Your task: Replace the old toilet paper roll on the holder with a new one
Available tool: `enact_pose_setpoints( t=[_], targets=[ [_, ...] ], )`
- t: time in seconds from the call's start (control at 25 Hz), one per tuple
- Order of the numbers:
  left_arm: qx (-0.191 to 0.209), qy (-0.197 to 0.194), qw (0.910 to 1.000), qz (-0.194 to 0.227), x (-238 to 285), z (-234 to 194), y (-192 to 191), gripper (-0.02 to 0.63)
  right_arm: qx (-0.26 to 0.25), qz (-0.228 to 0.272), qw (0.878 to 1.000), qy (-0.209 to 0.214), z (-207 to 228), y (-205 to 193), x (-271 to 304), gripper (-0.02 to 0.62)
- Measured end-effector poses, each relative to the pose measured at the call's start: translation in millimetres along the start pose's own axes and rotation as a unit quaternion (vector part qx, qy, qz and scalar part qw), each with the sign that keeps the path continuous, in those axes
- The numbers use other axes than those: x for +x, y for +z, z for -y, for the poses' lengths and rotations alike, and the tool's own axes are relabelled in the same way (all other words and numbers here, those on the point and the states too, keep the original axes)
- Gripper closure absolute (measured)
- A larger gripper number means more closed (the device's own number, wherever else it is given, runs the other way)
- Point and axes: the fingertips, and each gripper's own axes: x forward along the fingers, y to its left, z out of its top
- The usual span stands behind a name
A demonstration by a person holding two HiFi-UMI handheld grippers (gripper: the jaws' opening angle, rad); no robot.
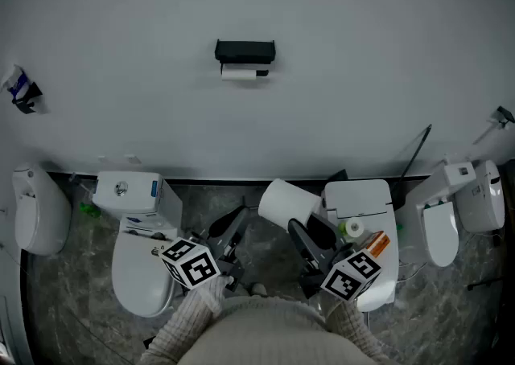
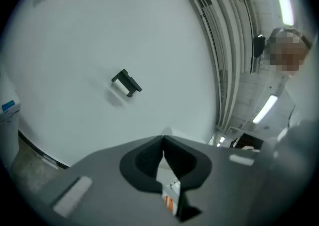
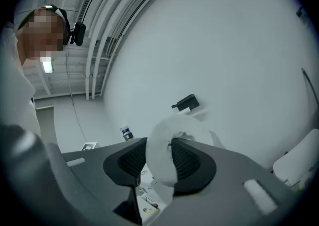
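A black holder (image 1: pixel 245 51) carries a white roll (image 1: pixel 239 71) against a pale grey-white wall (image 1: pixel 362 50). The fresh roll (image 1: pixel 288 204) is white too, set between the dark grey jaws of the right gripper (image 1: pixel 308 236). That gripper and the dark grey left gripper (image 1: pixel 233 228) bear cubes (image 1: pixel 190 262) patterned with black-and-white square markers. The toilets (image 1: pixel 138 279) are white, one with a blue label (image 1: pixel 153 189). The floor (image 1: pixel 72 295) is grey with marble veining, the skirting (image 1: pixel 209 180) black. A bottle (image 1: pixel 376 243) shows orange. The sleeves (image 1: pixel 191 317) are cream ribbed knit.
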Motion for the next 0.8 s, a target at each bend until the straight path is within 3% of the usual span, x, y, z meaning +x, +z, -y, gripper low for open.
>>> enact_pose_setpoints(
  t=[0.44,0.8],
  targets=[
    [-0.027,0.016,0.9995,-0.003,12,-15,-21,0.598,0.012,-0.010,1.000,0.001,24,-6,3,0.451],
    [-0.024,0.002,0.9997,0.001,51,-53,15,0.598,0.009,-0.005,1.000,-0.003,51,11,53,0.451]
  ],
)
